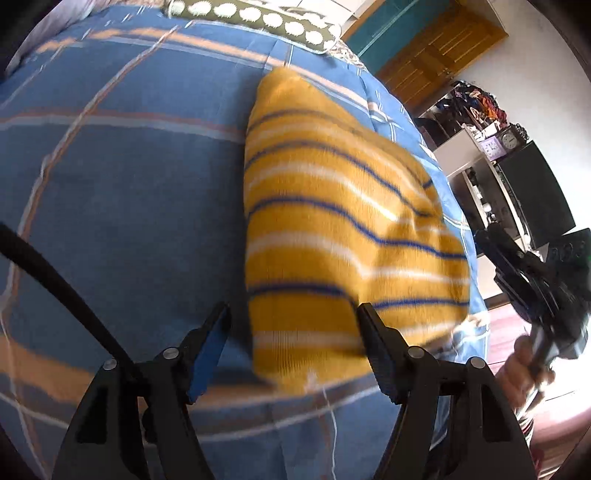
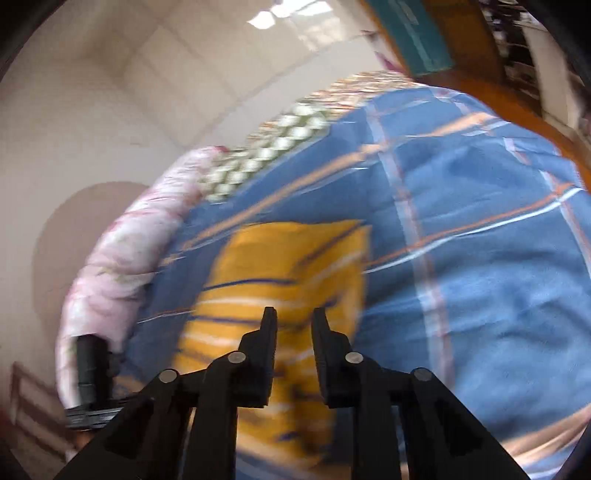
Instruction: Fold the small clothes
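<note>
A small yellow knit garment [image 1: 332, 221] with blue and white stripes lies folded on a blue plaid bedspread [image 1: 129, 184]. My left gripper [image 1: 291, 314] is open, its jaws wide apart over the garment's near edge, holding nothing. The right gripper shows in the left wrist view [image 1: 546, 288] at the right, off the bed's side. In the right wrist view, blurred by motion, my right gripper [image 2: 293, 317] hovers above the garment [image 2: 280, 273] with a narrow gap between its jaws and nothing in them.
A dotted pillow [image 1: 258, 18] lies at the bed's far end, and a pink floral quilt [image 2: 122, 258] along one side. A shelf unit with a clock [image 1: 509, 140] and a dark screen [image 1: 535, 192] stands right of the bed. A wooden door [image 1: 436, 48] is beyond.
</note>
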Demonstrator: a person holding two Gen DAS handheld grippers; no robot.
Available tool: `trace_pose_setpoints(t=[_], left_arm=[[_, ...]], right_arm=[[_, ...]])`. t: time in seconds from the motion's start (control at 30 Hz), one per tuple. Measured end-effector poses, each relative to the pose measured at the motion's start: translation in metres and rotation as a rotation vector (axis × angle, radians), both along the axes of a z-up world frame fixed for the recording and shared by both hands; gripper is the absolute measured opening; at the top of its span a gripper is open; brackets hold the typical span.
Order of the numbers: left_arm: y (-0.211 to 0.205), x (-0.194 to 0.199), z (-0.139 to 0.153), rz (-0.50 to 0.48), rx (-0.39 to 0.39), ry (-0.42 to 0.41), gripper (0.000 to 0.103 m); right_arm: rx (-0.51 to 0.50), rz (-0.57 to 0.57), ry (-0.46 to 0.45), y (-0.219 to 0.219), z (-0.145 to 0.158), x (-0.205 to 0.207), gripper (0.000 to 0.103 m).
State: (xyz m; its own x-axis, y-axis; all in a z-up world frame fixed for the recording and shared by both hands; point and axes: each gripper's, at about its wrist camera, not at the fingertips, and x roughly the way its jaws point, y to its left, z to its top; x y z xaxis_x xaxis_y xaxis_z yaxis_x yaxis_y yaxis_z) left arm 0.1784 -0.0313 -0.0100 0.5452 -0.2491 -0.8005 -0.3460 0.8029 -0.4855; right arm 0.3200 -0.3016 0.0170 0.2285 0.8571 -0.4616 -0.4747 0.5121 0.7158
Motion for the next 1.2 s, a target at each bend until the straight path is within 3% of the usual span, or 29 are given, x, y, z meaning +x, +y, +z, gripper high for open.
trace_pose_setpoints(t=[0.07,0.13,0.2,0.3,0.33,0.37,0.53,0.63,0.77,0.87,0.93,0.97,1.07,1.2], left_arm=[[-0.002,-0.003,-0.005,-0.001,0.001,0.002,0.069],[-0.005,-0.01,-0.001,-0.007,0.01,-0.002,0.069],[-0.002,-0.014,-0.002,-0.012,-0.006,0.006,0.069],[-0.004,-0.021,0.001,-0.005,-0.003,0.007,0.069],[-0.006,-0.025,0.003,0.001,0.017,0.006,0.069],[-0.011,-0.031,0.009,0.006,0.058,0.004,0.068],[-0.03,-0.077,0.042,0.056,0.269,-0.061,0.069],[-0.03,-0.112,0.061,0.149,0.373,-0.098,0.075],[-0.024,-0.152,0.085,0.283,0.533,-0.133,0.083],[-0.024,-0.178,0.105,0.379,0.663,-0.192,0.092],[-0.025,-0.196,0.116,0.426,0.742,-0.242,0.102],[-0.029,-0.204,0.122,0.448,0.788,-0.281,0.103],[-0.036,-0.215,0.13,0.442,0.84,-0.332,0.103],[-0.045,-0.216,0.129,0.371,0.81,-0.371,0.103]], right_arm=[[0.013,0.066,0.044,0.013,-0.01,-0.014,0.021],[-0.047,0.056,0.076,0.017,-0.03,-0.018,0.021],[-0.118,-0.012,0.134,0.009,-0.06,-0.015,0.0],[-0.119,-0.085,0.171,-0.014,-0.072,-0.02,0.0],[-0.125,-0.093,0.161,-0.017,-0.069,-0.023,0.001],[-0.164,-0.119,0.126,-0.02,-0.061,-0.03,0.012],[-0.184,-0.158,-0.048,-0.03,-0.017,-0.057,0.012],[-0.114,-0.086,-0.097,-0.007,0.006,-0.065,0.012],[-0.004,0.062,-0.021,0.043,0.008,-0.064,0.012],[0.064,0.181,0.085,0.089,-0.008,-0.063,0.012],[0.134,0.32,0.236,0.118,-0.037,-0.066,0.012],[0.116,0.343,0.292,0.127,-0.053,-0.07,0.01],[0.051,0.375,0.341,0.129,-0.084,-0.092,0.003],[-0.024,0.344,0.221,0.097,-0.082,-0.122,0.004]])
